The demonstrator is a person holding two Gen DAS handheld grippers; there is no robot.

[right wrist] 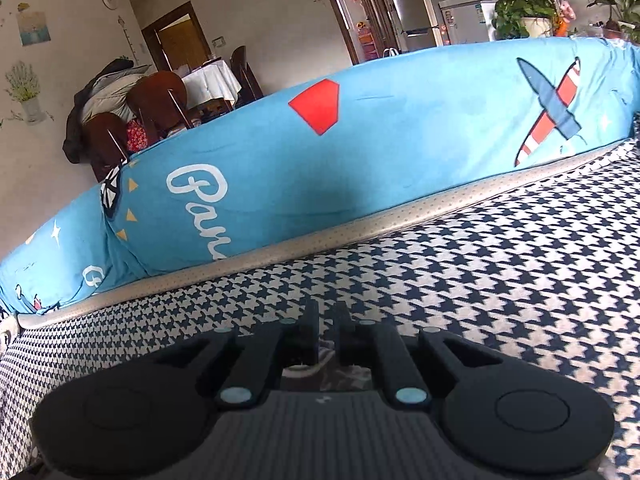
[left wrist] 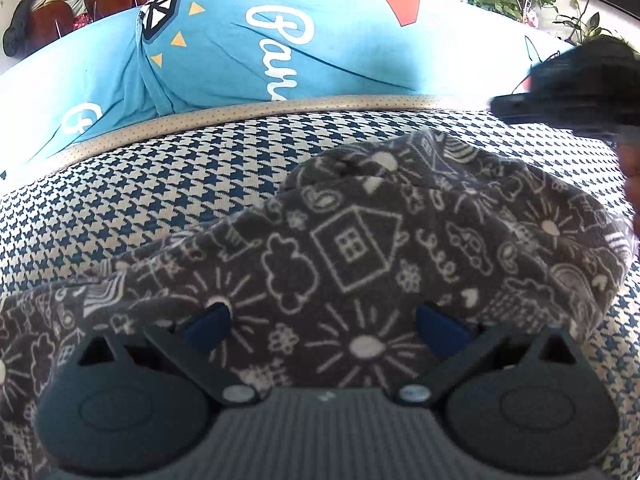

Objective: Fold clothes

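Lying on a houndstooth-patterned cushion (left wrist: 140,184) is one grey garment (left wrist: 360,240), printed all over with white doodles: a house, clouds, suns, flowers, small cars. It looks soft and fleecy, bunched into a rumpled heap with a raised ridge along its far edge, and it spreads from the left tool (left wrist: 324,320) toward the right side of the left wrist view. That left tool hangs over the near part of the garment with its two blue-tipped fingers (left wrist: 208,322) spread wide apart, nothing clamped between them. The right tool (right wrist: 328,320) shows in its own view with both black fingers nearly together, only a narrow slit left; a scrap of grey printed fabric sits low between the finger bases, but whether it is truly pinched I cannot tell. From the left wrist view the right tool (left wrist: 568,92) is a dark blur above the cushion's far right. One blue cover (right wrist: 360,152) with white script, a red shape and a striped plane stands behind the cushion. Two potted plants (right wrist: 536,0) visible. No containers with contents visible.
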